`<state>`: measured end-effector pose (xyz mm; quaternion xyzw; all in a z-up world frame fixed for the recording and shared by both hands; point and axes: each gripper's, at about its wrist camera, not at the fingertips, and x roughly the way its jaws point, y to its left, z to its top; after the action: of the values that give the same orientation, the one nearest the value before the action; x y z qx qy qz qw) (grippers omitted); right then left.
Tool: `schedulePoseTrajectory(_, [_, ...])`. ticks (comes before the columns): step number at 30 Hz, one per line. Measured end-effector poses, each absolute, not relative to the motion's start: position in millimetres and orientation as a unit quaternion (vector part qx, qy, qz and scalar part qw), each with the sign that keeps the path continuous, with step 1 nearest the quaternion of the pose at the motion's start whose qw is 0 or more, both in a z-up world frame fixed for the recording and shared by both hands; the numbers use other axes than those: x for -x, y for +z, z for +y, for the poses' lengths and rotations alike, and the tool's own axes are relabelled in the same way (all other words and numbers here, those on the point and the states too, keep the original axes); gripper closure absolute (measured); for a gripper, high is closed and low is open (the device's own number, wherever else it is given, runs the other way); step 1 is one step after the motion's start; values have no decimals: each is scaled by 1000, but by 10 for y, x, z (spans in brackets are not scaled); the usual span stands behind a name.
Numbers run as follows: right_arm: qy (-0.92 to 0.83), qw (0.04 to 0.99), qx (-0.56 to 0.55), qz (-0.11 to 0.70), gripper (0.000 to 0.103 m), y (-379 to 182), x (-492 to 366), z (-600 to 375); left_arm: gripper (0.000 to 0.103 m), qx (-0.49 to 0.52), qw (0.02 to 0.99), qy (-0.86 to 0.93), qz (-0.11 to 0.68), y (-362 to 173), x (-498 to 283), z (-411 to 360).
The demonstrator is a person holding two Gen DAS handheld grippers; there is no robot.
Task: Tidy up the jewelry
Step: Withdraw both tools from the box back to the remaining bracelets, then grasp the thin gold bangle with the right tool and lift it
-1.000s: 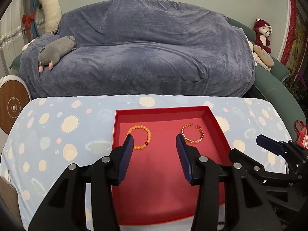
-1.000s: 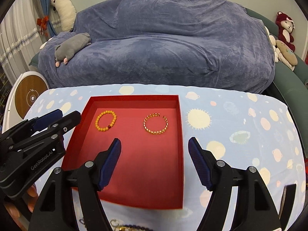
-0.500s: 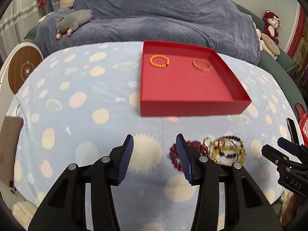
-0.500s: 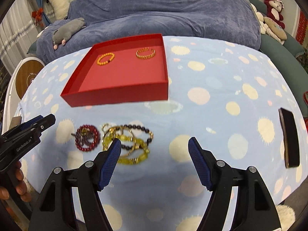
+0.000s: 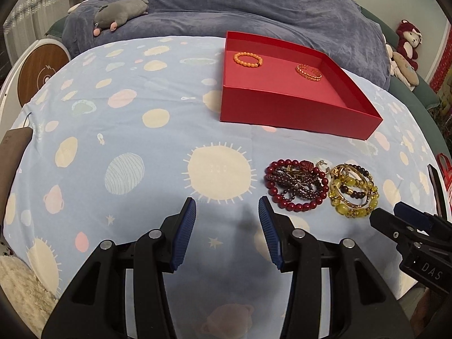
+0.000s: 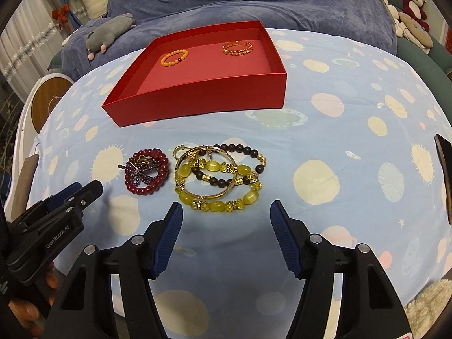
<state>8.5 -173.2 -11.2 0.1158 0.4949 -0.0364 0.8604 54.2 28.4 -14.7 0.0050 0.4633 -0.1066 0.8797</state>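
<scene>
A red tray stands on the table and holds an orange bead bracelet and a gold chain bracelet. In front of it lie a tangle of dark red bead bracelets and a pile of yellow, gold and dark bead bracelets. My left gripper is open and empty, just left of the red beads. My right gripper is open and empty, just in front of the yellow pile.
The table has a light blue cloth with sun and planet prints. A sofa under a blue-grey cover with plush toys stands behind. A dark flat object lies at the table's right edge. A round wooden-faced device stands at left.
Both grippers have pulled back from over the red tray and come down low over the cloth near the loose bracelets. Both stay open and empty.
</scene>
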Motion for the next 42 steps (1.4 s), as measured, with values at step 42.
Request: schedulePoseTrajectory(42, [-42,873,-102,476,45,-24,-115,-1824,45,-4,880,-142,454,-133,-478,131])
